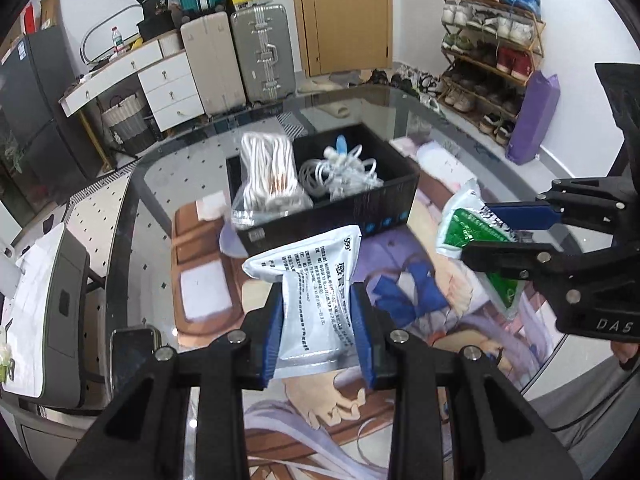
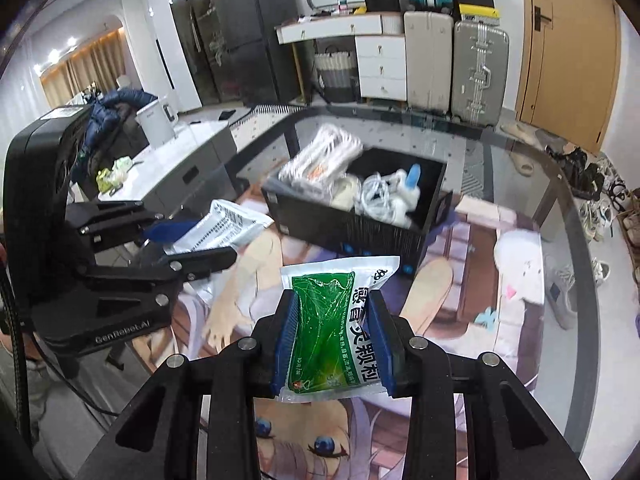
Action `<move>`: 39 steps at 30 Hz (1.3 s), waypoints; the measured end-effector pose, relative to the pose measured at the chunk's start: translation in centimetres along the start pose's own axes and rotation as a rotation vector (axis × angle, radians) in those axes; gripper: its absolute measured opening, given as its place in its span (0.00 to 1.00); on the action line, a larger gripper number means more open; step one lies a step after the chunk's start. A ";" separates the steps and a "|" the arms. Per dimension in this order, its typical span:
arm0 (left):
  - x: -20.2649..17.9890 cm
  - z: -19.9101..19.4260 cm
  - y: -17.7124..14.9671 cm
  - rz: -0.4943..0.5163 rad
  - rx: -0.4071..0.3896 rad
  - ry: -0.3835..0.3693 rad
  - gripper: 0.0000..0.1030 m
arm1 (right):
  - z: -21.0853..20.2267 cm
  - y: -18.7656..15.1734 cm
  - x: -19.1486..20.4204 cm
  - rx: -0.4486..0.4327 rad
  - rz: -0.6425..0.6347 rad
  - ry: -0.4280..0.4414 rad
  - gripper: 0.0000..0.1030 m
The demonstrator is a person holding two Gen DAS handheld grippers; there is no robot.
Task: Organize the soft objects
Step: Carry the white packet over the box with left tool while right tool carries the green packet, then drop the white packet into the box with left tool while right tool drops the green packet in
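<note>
Right wrist: green sachet reads "感冒灵颗粒", brand probably "999".

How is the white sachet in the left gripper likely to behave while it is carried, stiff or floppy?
Probably floppy: the white sachet pinches in between the left gripper pads and flares wide above them. Its glossy film looks slippery, so it may slide if the grip loosens. It seems light, since its free top stands up without drooping.
</note>
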State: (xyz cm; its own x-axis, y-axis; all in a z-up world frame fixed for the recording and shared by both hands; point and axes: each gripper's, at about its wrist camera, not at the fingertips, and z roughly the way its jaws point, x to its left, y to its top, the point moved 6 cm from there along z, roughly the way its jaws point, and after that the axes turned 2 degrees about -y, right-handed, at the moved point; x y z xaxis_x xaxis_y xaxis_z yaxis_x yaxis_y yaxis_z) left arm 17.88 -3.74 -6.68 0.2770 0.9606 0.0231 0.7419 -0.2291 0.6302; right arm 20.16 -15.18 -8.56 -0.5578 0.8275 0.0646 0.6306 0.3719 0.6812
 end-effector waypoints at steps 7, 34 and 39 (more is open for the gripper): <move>0.0 -0.1 2.1 0.013 -0.055 -0.012 0.30 | -0.2 2.3 -0.2 -0.044 0.023 -0.013 0.34; 4.9 7.7 7.4 -0.194 -0.088 0.026 0.30 | 7.2 9.2 -5.6 -0.182 0.222 -0.086 0.34; 5.0 9.1 7.5 -0.217 -0.063 0.030 0.30 | 8.6 9.7 -5.7 -0.167 0.234 -0.107 0.34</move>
State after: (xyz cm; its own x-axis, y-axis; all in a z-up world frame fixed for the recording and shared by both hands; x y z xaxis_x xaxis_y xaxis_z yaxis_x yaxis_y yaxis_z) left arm 30.39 -2.04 -8.90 0.0964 0.9907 -0.0959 0.7421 -0.0073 0.6703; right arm 34.05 -12.66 -8.57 -0.3419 0.9255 0.1630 0.6331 0.0987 0.7677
